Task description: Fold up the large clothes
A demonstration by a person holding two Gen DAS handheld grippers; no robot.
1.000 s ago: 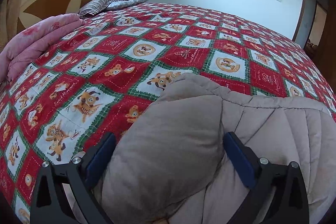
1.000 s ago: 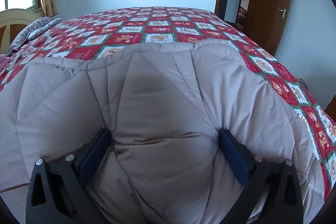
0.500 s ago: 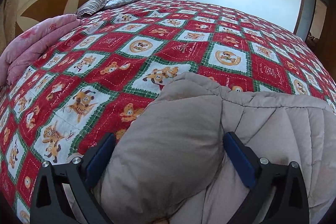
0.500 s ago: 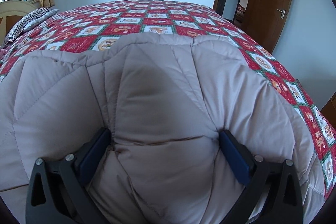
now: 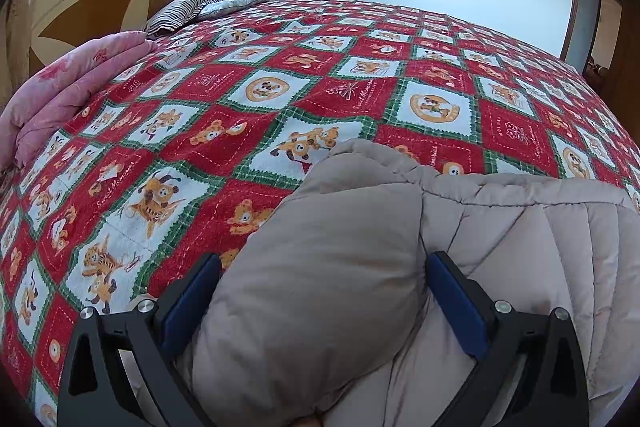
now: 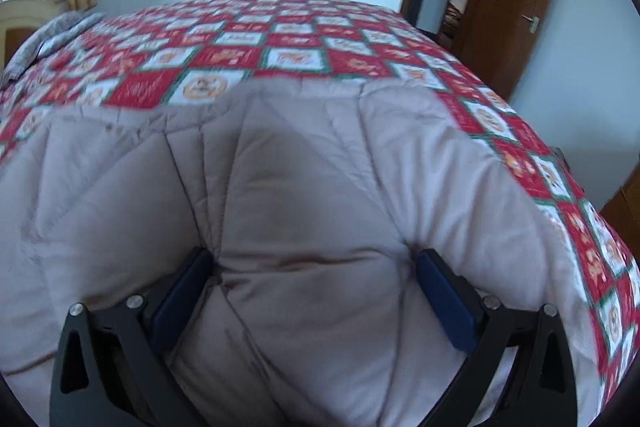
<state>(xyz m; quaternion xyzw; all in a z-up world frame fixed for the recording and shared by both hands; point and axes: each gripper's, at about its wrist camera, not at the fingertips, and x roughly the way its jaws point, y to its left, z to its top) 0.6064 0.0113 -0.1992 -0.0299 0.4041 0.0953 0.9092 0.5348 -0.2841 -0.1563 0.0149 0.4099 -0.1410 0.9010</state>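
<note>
A beige quilted padded coat (image 5: pixel 500 227) lies on a bed with a red, white and green teddy-bear bedspread (image 5: pixel 280 87). My left gripper (image 5: pixel 322 271) has its jaws wide apart around a puffed fold at the coat's left end; the fabric fills the gap between the blue pads (image 5: pixel 192 303). My right gripper (image 6: pixel 314 267) stands the same way around a thick bunch of the coat (image 6: pixel 300 187), with fabric pressed between its blue pads (image 6: pixel 444 303). The coat's near part is hidden below both views.
A folded pink quilt (image 5: pixel 64 87) and a striped pillow (image 5: pixel 200 5) lie by the wooden headboard (image 5: pixel 100 3) at the left. A brown door (image 6: pixel 516 3) and an open doorway are at the right. Bare bedspread (image 6: pixel 280 39) stretches beyond the coat.
Both grippers keep their hold on the coat. The coat's far edge has drawn nearer, so more bedspread shows beyond it. The right view is blurred by movement now.
</note>
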